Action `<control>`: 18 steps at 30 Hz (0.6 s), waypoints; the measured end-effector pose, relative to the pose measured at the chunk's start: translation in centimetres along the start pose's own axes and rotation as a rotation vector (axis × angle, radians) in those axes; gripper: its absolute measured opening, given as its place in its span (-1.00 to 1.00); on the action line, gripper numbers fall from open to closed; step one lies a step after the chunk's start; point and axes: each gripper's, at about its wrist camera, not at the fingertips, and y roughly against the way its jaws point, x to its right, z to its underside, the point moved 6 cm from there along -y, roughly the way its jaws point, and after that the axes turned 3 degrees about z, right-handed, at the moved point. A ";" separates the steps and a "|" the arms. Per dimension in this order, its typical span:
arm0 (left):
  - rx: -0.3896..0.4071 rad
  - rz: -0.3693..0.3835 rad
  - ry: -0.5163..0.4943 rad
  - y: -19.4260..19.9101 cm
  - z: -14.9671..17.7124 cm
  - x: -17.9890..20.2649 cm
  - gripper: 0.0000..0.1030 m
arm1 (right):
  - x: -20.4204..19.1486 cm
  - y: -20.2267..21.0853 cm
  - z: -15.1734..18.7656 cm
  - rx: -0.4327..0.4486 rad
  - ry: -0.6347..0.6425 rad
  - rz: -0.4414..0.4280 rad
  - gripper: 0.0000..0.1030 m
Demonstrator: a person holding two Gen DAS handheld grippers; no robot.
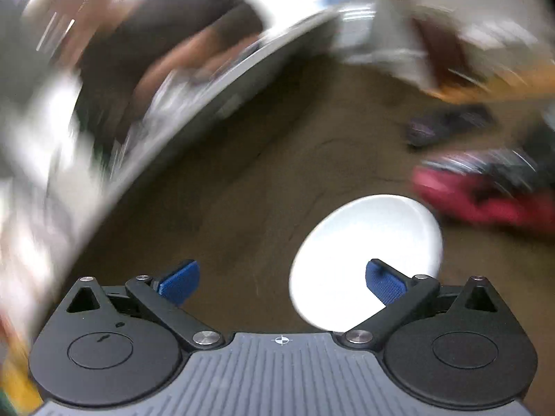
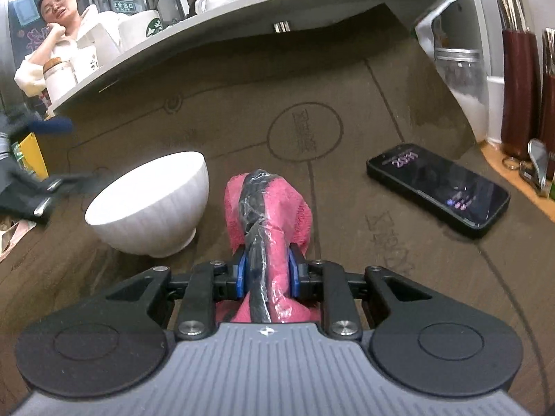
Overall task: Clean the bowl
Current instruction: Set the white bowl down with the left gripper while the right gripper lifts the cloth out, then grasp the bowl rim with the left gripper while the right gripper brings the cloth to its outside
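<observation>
Motion blur smeared most of the left wrist view: the dark flat phone [image 1: 447, 124] and pink cloth [image 1: 485, 201] were only streaks. The left claw [image 2: 34, 187] showed blurred, cut off by the right wrist view's edge.

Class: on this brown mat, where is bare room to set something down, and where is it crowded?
Free: mat between the white ribbed bowl and black phone, beyond the pink cloth pad. Crowded: right edge, by the glass jar and keys.

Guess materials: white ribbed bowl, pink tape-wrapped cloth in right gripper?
White ribbed bowl: probably glazed ceramic, possibly melamine; smooth sheen, fluted wall, foot ring. Pink tape-wrapped cloth: looks like terry or microfibre, fuzzy matte nap; glossy crinkled black tape along it.
</observation>
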 end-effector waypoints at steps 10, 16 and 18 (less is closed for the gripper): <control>-0.223 0.266 0.030 -4.7 -0.7 2.6 0.03 | 0.2 0.6 0.5 0.022 -0.017 -0.027 -0.51; -0.270 0.370 0.108 -4.7 -0.8 2.7 -0.70 | -0.1 1.0 0.8 0.038 -0.016 -0.032 -0.48; -0.265 0.445 0.222 -4.9 -0.8 1.9 -0.82 | -0.2 0.9 0.7 0.040 -0.024 -0.036 -0.48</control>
